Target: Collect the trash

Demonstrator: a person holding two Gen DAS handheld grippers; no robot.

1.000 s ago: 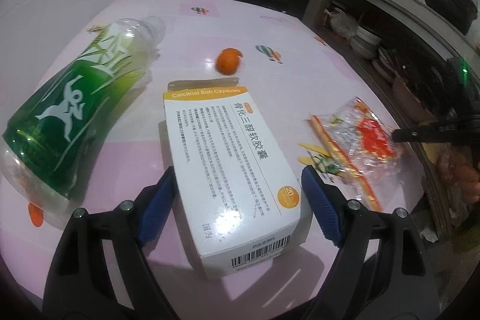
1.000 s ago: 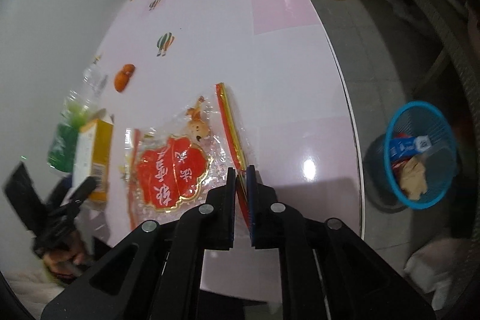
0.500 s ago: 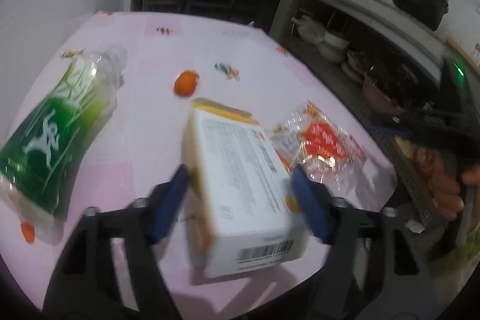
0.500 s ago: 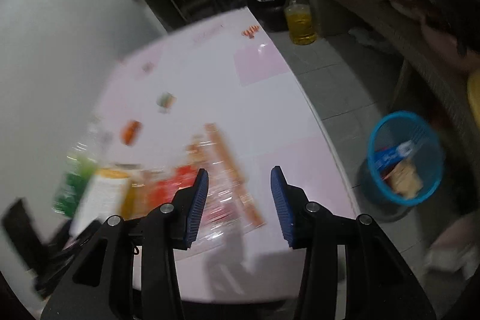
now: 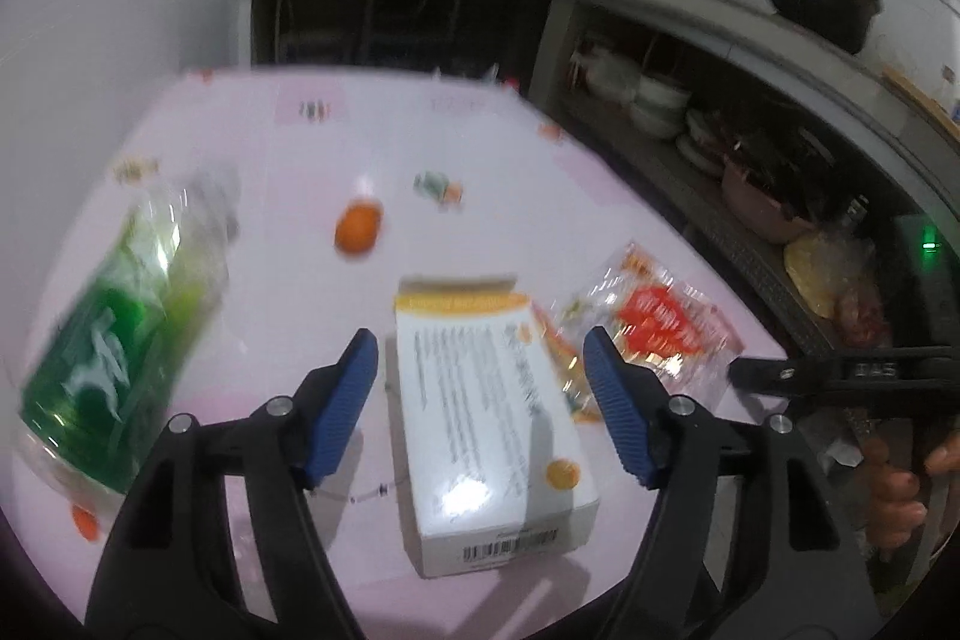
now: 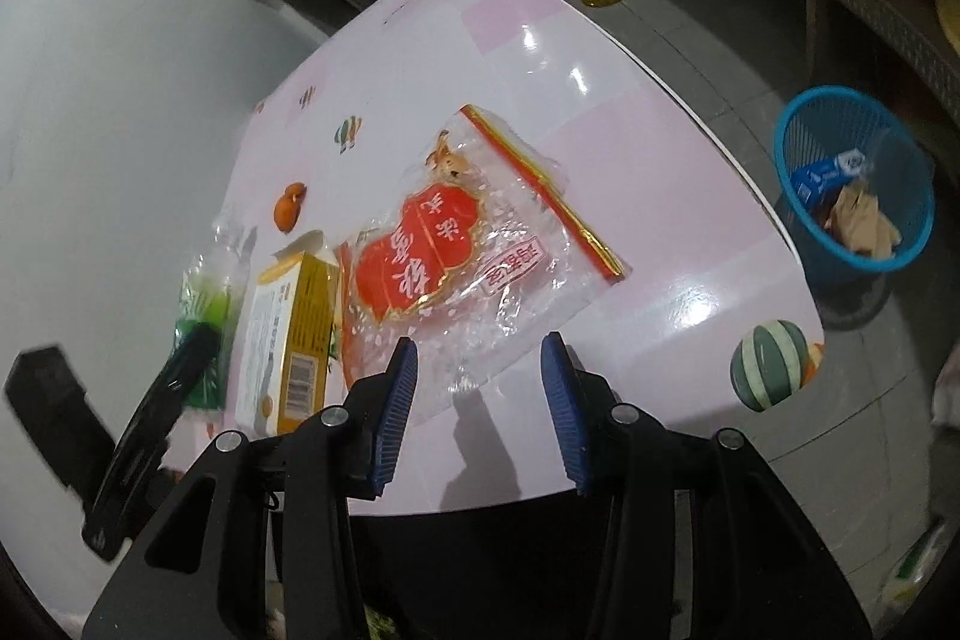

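Once pinched, wrapper (image 6: 474,244) now free.

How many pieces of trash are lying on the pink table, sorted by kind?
Plastic bottle: 1
Medicine box: 1
Clear wrapper bag: 1
Orange peel scrap: 1
Total: 4
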